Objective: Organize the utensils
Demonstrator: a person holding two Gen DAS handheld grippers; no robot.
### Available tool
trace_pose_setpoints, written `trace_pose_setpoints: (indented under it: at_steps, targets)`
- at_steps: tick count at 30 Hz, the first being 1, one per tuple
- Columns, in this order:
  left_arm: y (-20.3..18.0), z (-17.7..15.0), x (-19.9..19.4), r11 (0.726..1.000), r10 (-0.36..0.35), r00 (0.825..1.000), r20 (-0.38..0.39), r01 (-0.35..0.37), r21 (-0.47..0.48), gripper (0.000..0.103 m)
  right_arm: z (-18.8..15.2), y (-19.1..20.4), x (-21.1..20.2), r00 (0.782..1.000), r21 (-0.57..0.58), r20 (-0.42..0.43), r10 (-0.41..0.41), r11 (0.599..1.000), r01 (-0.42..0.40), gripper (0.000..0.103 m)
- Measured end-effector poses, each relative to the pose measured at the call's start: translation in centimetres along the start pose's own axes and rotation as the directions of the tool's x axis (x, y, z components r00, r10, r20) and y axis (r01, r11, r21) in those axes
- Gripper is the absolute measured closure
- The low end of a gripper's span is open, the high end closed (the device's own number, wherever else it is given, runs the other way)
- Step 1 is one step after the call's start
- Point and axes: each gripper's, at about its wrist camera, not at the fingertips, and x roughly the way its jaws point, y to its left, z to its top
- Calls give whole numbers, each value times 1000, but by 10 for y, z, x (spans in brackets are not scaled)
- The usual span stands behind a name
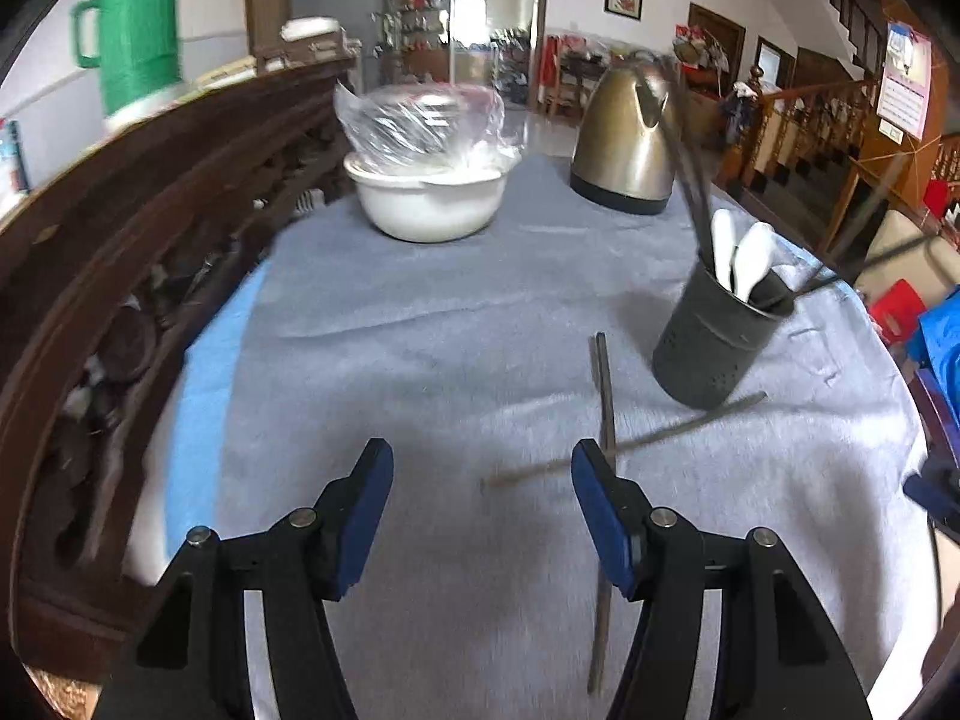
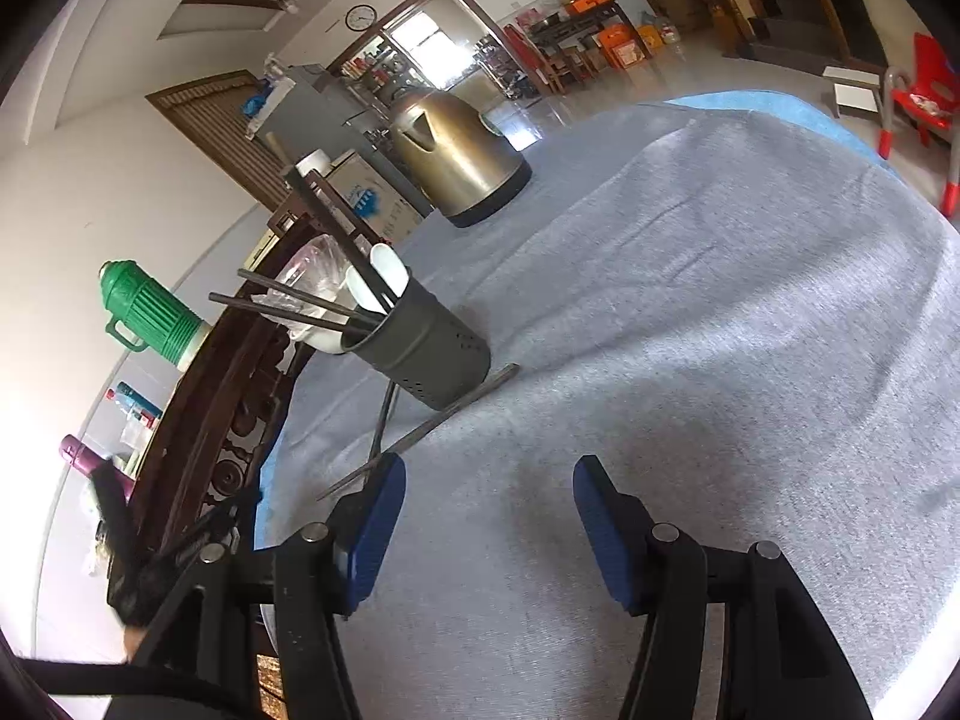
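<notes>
We cannot count the dark chopsticks and white spoons standing in the dark perforated cylindrical utensil holder (image 1: 714,342), since they overlap and blur, and the right-hand finger of the left gripper (image 1: 482,468) covers part of one of the two loose dark chopsticks (image 1: 603,384) lying crossed on the grey cloth-covered table (image 1: 420,312) just in front of that holder. Only the left wrist view shows the one white bowl under clear plastic film (image 1: 429,198) whole; the right wrist view shows a red plastic chair (image 2: 921,90). Both see one brass-coloured kettle (image 2: 456,162) and one green ribbed flask (image 2: 150,312), and both the left gripper and the right gripper (image 2: 489,489) hang spread apart, grasping nothing.
</notes>
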Motion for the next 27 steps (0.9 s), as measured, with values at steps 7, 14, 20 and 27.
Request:
trace_pose_setpoints:
  at_steps: [7, 14, 20, 27]
  targets:
    - [-11, 26, 58, 998, 11, 995, -101, -5, 58, 52, 3, -12, -4, 1000, 26, 7, -19, 999, 19, 41]
    - [-23, 15, 80, 992, -23, 973, -228, 51, 116, 88, 3, -17, -1, 1000, 44, -4, -23, 999, 23, 41]
    - [-31, -2, 75, 985, -91, 958, -273, 127, 120, 90, 1, -15, 1, 1000, 41, -11, -18, 999, 19, 41]
    - [-53, -29, 48, 948, -193, 922, -335, 264, 178, 91, 2, -14, -2, 1000, 45, 0, -19, 999, 19, 41]
